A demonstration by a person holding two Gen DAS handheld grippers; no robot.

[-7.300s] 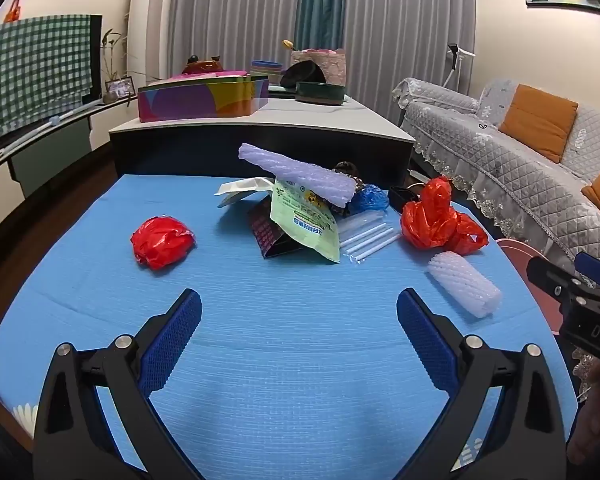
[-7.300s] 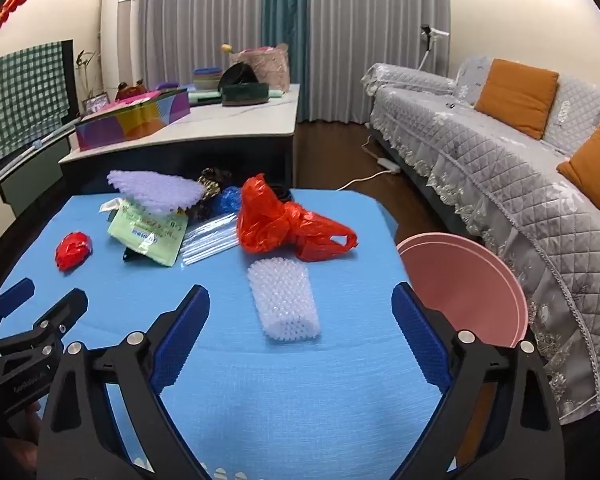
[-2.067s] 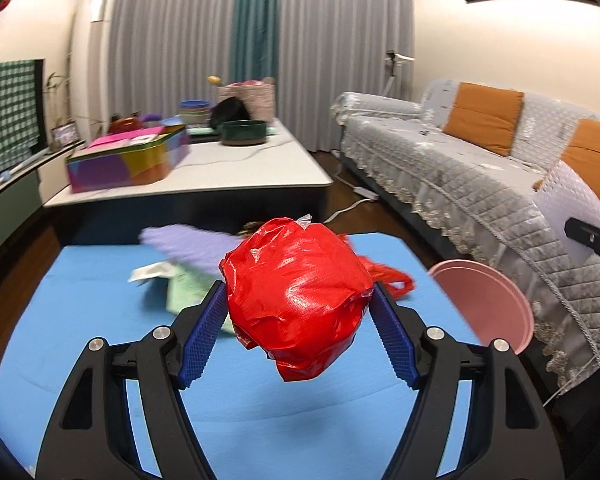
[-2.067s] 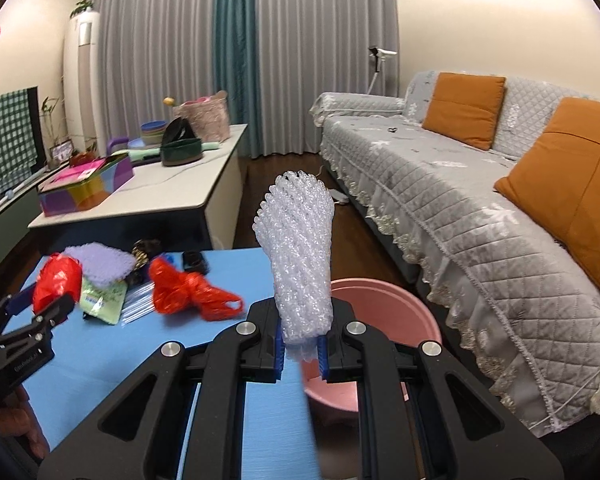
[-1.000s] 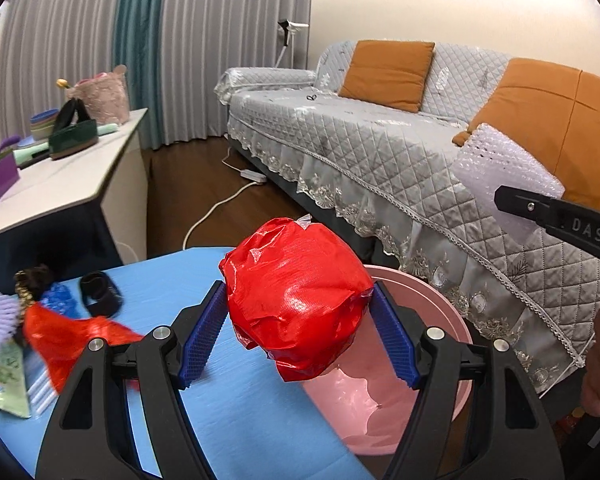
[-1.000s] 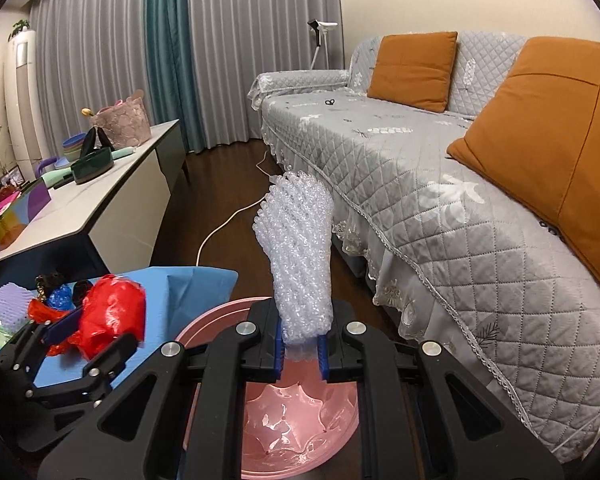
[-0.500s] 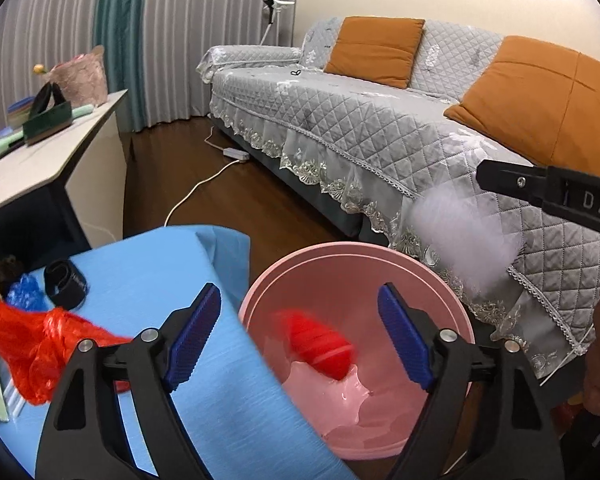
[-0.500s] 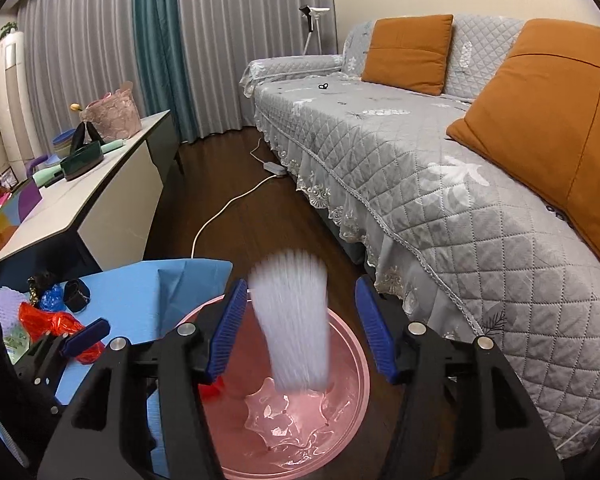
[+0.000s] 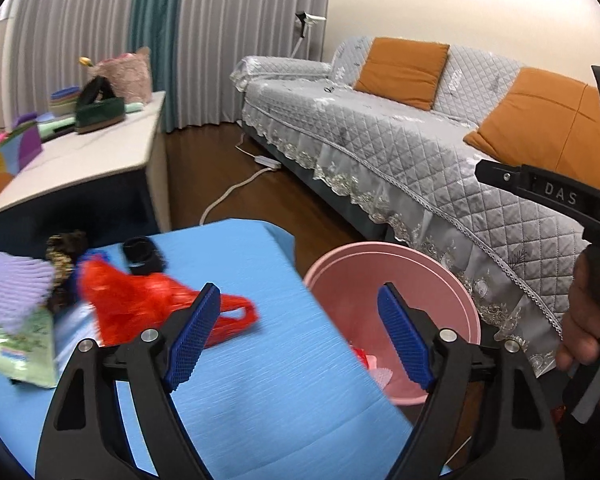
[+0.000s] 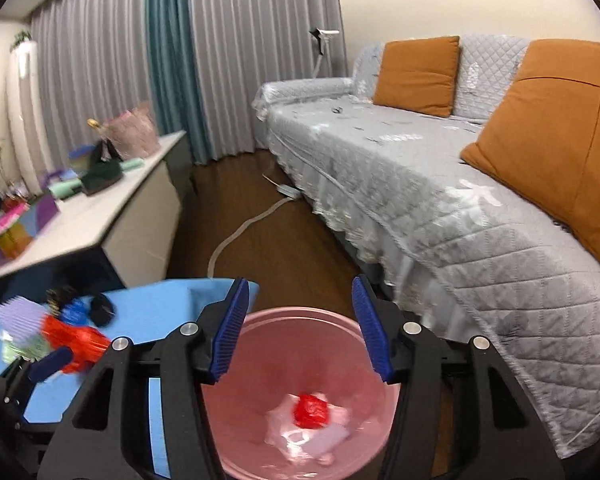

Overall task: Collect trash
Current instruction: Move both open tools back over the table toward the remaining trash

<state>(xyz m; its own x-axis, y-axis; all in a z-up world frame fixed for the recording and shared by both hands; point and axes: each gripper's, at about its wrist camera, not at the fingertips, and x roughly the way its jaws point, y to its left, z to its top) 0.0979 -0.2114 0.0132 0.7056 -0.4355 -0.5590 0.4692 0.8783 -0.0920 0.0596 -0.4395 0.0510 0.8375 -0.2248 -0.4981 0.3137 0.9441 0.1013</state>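
Note:
The pink bucket (image 10: 300,312) stands on the floor beside the blue table (image 9: 260,380). In its bottom lie the red crumpled ball (image 10: 310,410) and the white foam net (image 10: 328,440), which is blurred. My right gripper (image 10: 300,292) hangs over the bucket, its jaws closing a little with nothing between them. My left gripper (image 9: 298,300) is open and empty above the table's right edge, the bucket (image 9: 392,256) to its right. A red plastic bag (image 9: 140,304), a purple foam net (image 9: 12,288) and a green packet (image 9: 16,344) lie on the table.
A grey quilted sofa (image 10: 440,184) with orange cushions runs along the right. A white-topped sideboard (image 9: 80,168) with boxes and bowls stands behind the table. A cable (image 10: 236,240) trails over the wooden floor. A hand (image 9: 588,320) holds the right gripper's handle.
Both grippers have opened. The red ball and the white foam net fell into the pink bucket. The left gripper has swung back to the left, over the table edge.

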